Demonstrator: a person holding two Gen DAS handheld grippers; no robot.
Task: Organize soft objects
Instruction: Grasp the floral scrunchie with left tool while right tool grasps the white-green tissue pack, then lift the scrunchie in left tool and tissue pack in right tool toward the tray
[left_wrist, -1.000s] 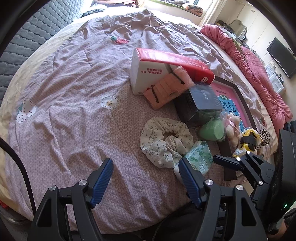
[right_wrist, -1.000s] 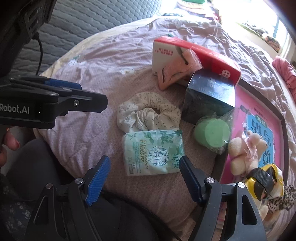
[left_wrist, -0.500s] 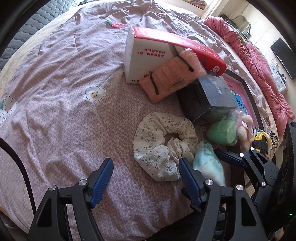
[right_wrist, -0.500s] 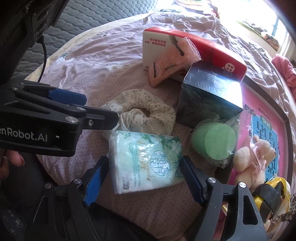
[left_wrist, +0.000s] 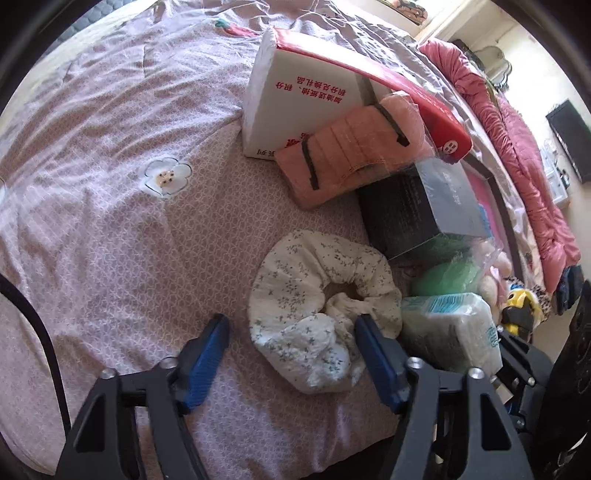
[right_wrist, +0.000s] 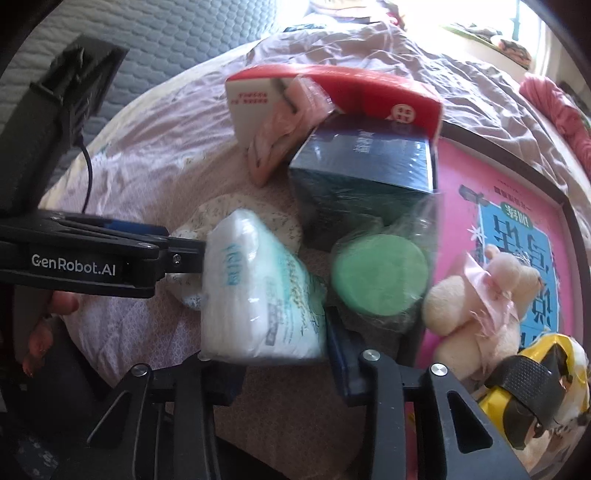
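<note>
A floral fabric ring cushion (left_wrist: 317, 306) lies on the pink bedspread (left_wrist: 110, 184). My left gripper (left_wrist: 291, 350) is open, its blue fingers on either side of the ring's near edge. My right gripper (right_wrist: 284, 354) is shut on a white-and-green tissue pack (right_wrist: 255, 299), tilted up off the bed; the pack also shows in the left wrist view (left_wrist: 447, 332). A pink wrapped cloth pack (left_wrist: 347, 155) leans on a red-and-white tissue box (left_wrist: 314, 96). A green wrapped roll (right_wrist: 380, 277) and a cream plush bear (right_wrist: 484, 295) lie to the right.
A dark box (left_wrist: 417, 210) stands behind the ring. A pink framed picture (right_wrist: 509, 236) lies at right, with a yellow-and-black toy (right_wrist: 535, 376) by its near corner. A red quilt (left_wrist: 517, 147) runs along the bed's far side.
My right gripper closed on the tissue pack and tilted it up. My left gripper moved forward so its fingers flank the floral ring.
</note>
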